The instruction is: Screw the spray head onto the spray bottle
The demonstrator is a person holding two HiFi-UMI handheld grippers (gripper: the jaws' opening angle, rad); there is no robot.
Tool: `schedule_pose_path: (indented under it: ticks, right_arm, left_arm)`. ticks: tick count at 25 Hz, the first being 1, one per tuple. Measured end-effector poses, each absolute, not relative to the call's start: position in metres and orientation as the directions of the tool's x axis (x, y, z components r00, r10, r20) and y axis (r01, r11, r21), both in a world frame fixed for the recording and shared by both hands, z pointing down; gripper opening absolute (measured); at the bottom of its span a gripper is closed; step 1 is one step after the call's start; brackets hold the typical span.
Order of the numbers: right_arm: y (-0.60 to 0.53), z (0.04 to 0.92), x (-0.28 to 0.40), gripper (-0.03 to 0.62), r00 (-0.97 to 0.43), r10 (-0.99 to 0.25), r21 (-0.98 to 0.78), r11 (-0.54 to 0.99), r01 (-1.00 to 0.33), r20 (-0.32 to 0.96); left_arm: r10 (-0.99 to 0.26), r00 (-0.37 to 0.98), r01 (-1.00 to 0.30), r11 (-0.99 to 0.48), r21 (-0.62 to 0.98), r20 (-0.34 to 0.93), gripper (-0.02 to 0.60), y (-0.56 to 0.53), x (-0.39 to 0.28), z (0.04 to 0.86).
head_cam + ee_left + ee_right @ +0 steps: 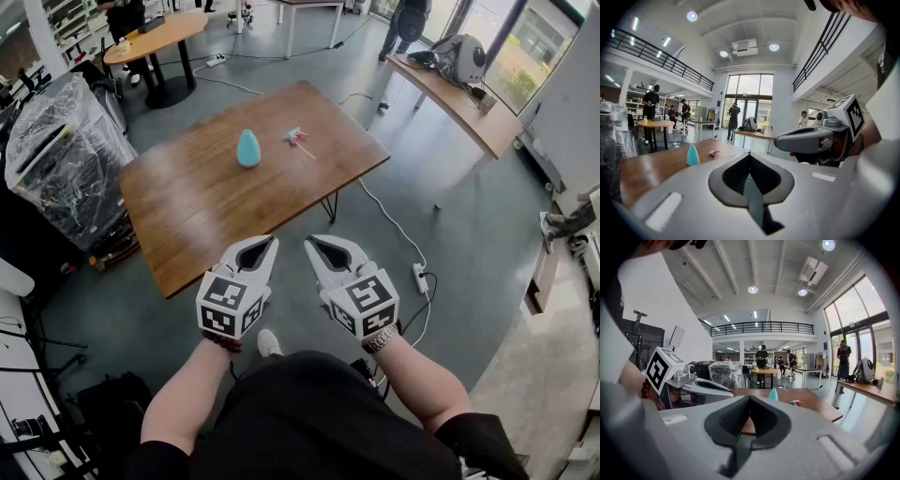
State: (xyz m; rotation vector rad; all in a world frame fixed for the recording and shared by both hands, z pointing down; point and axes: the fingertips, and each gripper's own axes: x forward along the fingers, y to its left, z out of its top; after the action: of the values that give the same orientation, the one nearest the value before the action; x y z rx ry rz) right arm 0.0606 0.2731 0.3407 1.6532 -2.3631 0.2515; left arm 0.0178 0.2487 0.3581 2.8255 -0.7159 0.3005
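A teal spray bottle (248,148) stands upright without its head on the brown wooden table (187,206), toward the far side. The pink and white spray head (296,139) lies on the table just right of it. Both show small and distant in the left gripper view as bottle (693,155) and head (713,153), and in the right gripper view as bottle (774,394) and head (796,402). My left gripper (270,241) and right gripper (310,242) hover side by side before the table's near edge, both shut and empty.
A plastic-wrapped rack (61,155) stands left of the table. A round table (155,37) and a long desk (459,98) with a helmet-like object are farther off. A power strip (420,277) and cable lie on the floor to the right. People stand in the background.
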Motion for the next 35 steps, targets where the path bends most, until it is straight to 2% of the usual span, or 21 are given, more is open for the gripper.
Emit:
schedule_pose_path:
  ticks: [9, 17, 25, 35]
  right_arm:
    - [0.217, 0.339, 0.040, -0.008, -0.324, -0.890, 0.037, 0.354, -0.935, 0.319]
    - [0.177, 0.351, 0.060, -0.008, -0.324, -0.882, 0.040, 0.358, -0.933, 0.341]
    - [0.121, 0.372, 0.096, -0.006, -0.340, -0.867, 0.025, 0.374, -0.927, 0.364]
    - [0.041, 0.406, 0.166, -0.002, -0.391, -0.822, -0.066, 0.402, -0.913, 0.415]
  left_arm:
    - [-0.405, 0.876, -0.459, -0.867, 0.193, 0.262, 0.009, 0.200, -0.001, 0.360]
    - [-0.397, 0.872, -0.458, -0.868, 0.192, 0.287, 0.011, 0.165, 0.010, 0.372]
    - [-0.378, 0.867, -0.459, -0.860, 0.224, 0.325, 0.011, 0.116, 0.046, 0.391]
    - [-0.368, 0.813, -0.491, -0.849, 0.193, 0.451, 0.030, 0.039, 0.117, 0.435]
